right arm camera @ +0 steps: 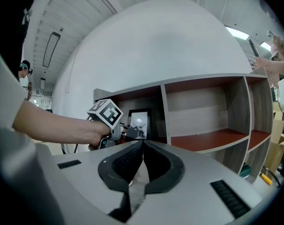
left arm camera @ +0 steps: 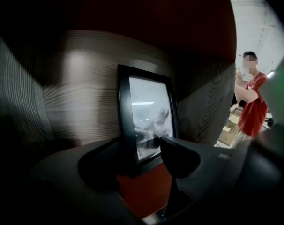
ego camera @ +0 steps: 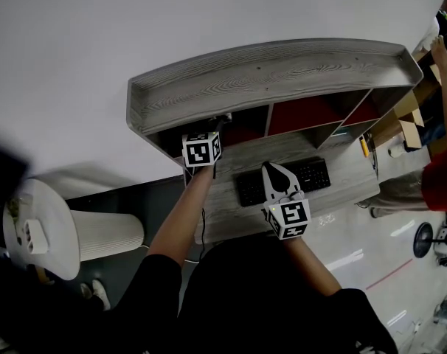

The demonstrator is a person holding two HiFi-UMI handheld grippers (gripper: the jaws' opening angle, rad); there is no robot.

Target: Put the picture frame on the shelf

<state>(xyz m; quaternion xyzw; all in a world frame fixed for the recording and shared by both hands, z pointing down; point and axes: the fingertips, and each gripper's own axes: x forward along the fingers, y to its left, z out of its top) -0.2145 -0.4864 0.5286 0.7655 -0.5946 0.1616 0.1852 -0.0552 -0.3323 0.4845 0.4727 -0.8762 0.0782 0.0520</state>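
closest to the lens are the right claw's (right arm camera: 143,143) own grey jaws, pressed together with nothing between them. it hangs low over the desk (ego camera: 349,175), above the keyboard (ego camera: 316,174), and takes no part in the work.

further in, the left claw (left arm camera: 142,156) reaches into the leftmost compartment of the shelf (ego camera: 268,76). its jaws stand apart, one on each side of the picture frame (left arm camera: 149,121), and neither pad looks to be pressing on it. the picture frame stands upright on the compartment's red floor, close to the wood-grain back wall and just beside the divider on its right. whether it leans on the back wall or rests on its own stand i cannot tell.

from the right gripper view the same thing shows from outside: the black frame (right arm camera: 139,123) sits inside the left bay, with the left claw (right arm camera: 129,133) at its lower edge.

judging by this, the placing itself looks done and the step in hand is the release. the next move calls for drawing the left claw straight back out of the bay, keeping both jaws clear of the frame's edges. a sideways nudge on the way out could tip or turn it, since it stands on a narrow base.

a person in a red shirt (left arm camera: 252,107) stands well off to the right, away from the shelf.
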